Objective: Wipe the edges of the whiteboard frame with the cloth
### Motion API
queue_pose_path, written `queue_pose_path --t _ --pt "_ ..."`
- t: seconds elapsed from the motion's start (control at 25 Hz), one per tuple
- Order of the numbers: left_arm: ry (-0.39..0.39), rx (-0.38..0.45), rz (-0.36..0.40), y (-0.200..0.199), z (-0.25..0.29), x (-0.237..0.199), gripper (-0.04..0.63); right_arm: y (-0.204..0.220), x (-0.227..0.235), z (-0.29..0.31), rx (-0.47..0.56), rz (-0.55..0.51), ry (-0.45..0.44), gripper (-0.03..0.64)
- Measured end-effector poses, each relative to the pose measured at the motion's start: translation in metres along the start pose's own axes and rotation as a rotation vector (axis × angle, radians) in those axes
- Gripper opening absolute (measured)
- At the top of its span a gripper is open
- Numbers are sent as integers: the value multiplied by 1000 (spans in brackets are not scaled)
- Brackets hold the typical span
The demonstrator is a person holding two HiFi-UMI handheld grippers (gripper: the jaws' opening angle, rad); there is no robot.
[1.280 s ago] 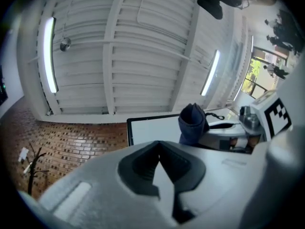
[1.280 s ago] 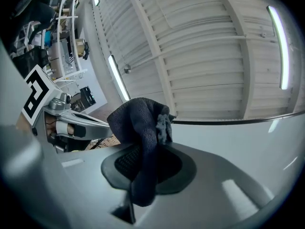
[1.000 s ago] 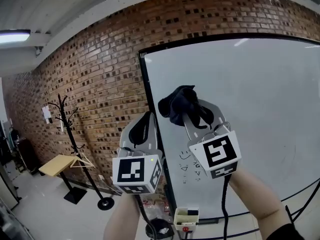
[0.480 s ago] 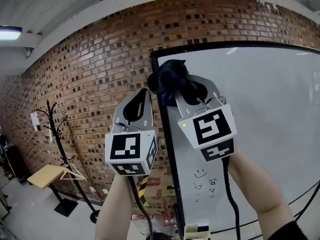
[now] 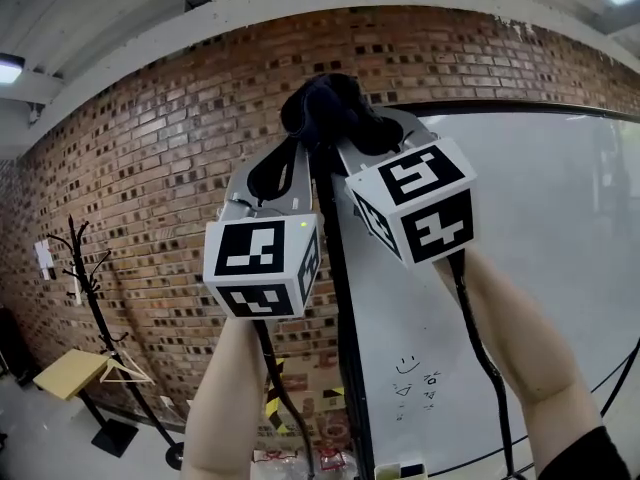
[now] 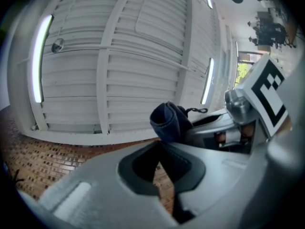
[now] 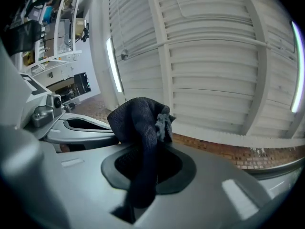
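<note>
- Right gripper (image 5: 345, 133) clamps the cloth (image 5: 322, 108) at the whiteboard frame (image 5: 338, 298)'s top-left corner, probably touching.
- Left gripper (image 5: 272, 176), closed and empty, sits just left.
- Press the cloth flat along the frame.

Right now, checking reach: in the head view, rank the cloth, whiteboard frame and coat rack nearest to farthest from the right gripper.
1. cloth, clamped in the right gripper's jaws.
2. whiteboard frame, its left edge just beyond.
3. coat rack, far off at lower left.
</note>
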State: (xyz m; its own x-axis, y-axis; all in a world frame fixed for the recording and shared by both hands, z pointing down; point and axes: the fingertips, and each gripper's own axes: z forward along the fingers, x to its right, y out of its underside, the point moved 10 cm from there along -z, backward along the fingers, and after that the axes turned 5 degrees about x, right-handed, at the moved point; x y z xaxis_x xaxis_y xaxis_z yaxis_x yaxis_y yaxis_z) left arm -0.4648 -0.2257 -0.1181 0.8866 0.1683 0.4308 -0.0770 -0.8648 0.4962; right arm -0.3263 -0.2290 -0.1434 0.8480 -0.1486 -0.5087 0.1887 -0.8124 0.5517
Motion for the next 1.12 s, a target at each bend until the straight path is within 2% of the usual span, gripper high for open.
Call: queue_pose_path --t 0.2,0.36,0.44,0.56,0.8,1.0,1.12 --pt "-3 7 67 5 5 -1 5 -1 -4 8 -14 -54 21 57" --pt "17 2 17 10 2 1 5 0 -5 6 -15 -80 24 57" --pt "14 9 25 11 2 1 5 -1 -3 4 -17 -84 27 57" --pt "4 34 70 10 2 -1 5 -3 0 3 -12 -67 35 57" --pt "35 79 50 0 7 9 5 -1 17 -9 -23 -68 74 57" --pt "25 180 94 -17 16 32 5 -1 43 -25 20 -142 105 57" --pt "25 199 121 -20 25 53 5 5 55 -39 57 -151 99 57"
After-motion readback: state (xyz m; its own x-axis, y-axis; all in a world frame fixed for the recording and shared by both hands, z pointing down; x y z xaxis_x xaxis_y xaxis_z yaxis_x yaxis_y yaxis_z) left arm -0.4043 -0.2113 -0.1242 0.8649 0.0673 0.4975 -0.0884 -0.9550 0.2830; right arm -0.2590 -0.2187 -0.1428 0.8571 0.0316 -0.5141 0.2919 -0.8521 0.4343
